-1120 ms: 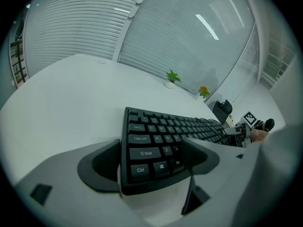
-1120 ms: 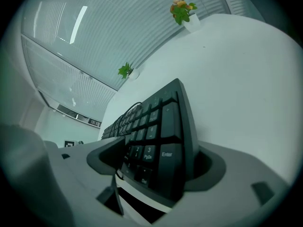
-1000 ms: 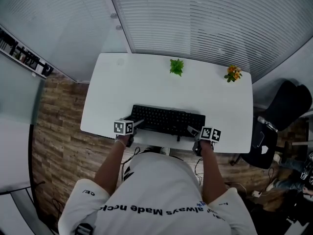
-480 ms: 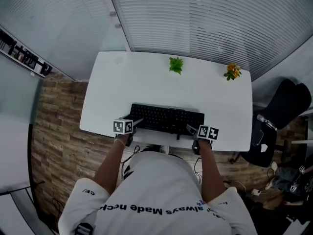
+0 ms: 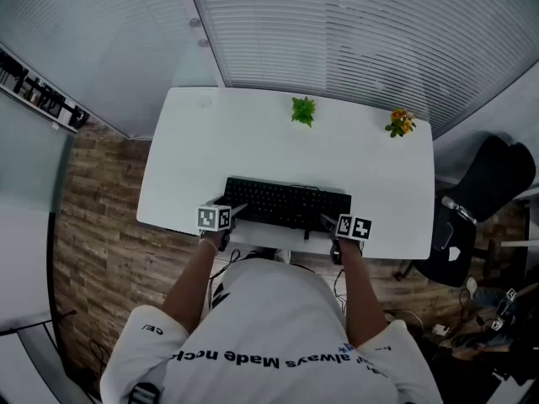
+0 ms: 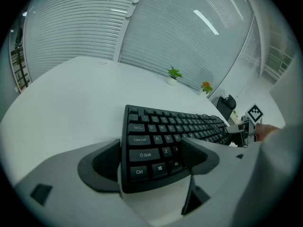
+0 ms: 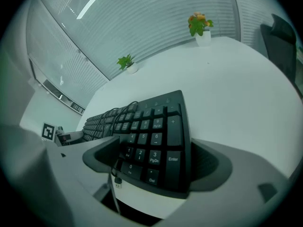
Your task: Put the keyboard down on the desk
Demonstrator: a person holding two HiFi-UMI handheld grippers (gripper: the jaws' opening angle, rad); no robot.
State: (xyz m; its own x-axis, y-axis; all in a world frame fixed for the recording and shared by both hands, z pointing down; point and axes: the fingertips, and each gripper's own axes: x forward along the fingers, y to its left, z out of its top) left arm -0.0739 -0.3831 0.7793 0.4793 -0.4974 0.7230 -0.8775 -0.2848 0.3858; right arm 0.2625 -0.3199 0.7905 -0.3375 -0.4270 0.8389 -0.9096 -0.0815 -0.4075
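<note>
White desk fills the middle of the head view, with slatted blinds behind it at 12 o'clock and wood flooring under it. The black keyboard lies flat on the desk at its 6 o'clock edge, right in front of the person.

Key legends are readable. At the left end they are Tab, Caps Lock, Shift, Ctrl, Alt and the letters Q, A, Z and X. At the right end they are the number pad digits, Enter, PgDn and Del. The person's white shirt carries the words "always Made", seen upside down.

The left gripper is clenched on the keyboard's left end, its outer pad against the edge by Ctrl and its inner jaw over the keys beside X. The right gripper is released. Its jaws have just been opening and stand wide around the number pad.

A thin black cable with a USB plug dangles off the desk edge, crossing the right gripper's inner jaw. A small green plant stands at the desk's 12 o'clock, an orange-flowered one at 2 o'clock, and a black chair is off the desk at 3 o'clock.
</note>
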